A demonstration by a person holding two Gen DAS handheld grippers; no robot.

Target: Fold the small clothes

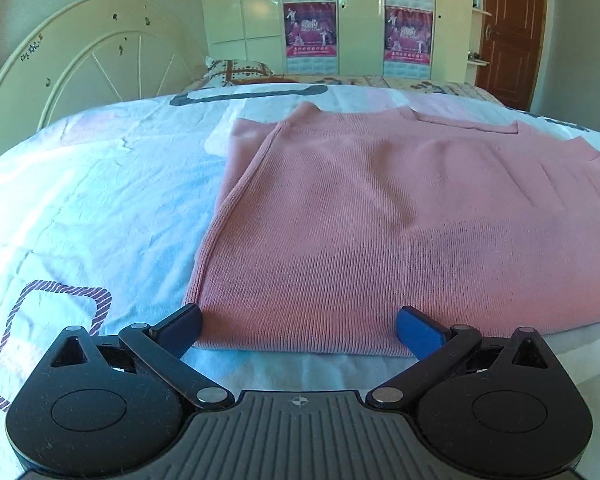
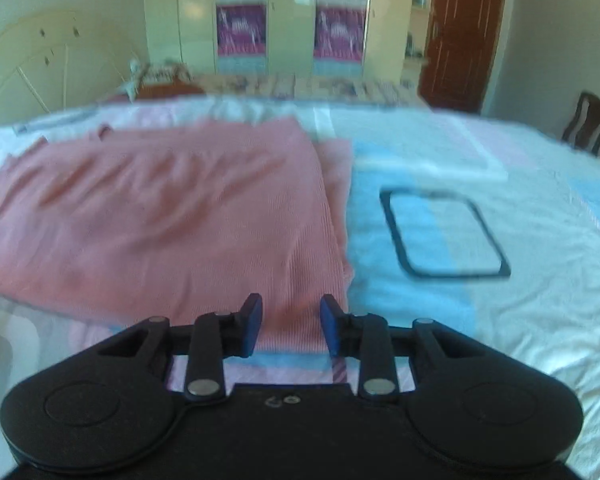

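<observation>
A pink ribbed knit garment (image 1: 380,208) lies flat on the bed with its side edges folded inward and its neckline at the far end. My left gripper (image 1: 300,322) is open wide at the near hem, its blue pads (image 1: 418,332) straddling the garment's near left part without pressing it. In the right wrist view, which is blurred, the same pink garment (image 2: 160,220) fills the left half. My right gripper (image 2: 291,318) hovers at its near right corner. The jaws are narrowly apart, with cloth showing in the gap and no visible pinch.
A pale blue, white and pink printed bedsheet (image 2: 500,320) covers the bed. A cream headboard (image 1: 80,60) and pillow (image 1: 236,70) are at the far left. A wardrobe (image 1: 340,20), a brown door (image 1: 512,28) and a wooden chair (image 2: 588,124) stand beyond the bed.
</observation>
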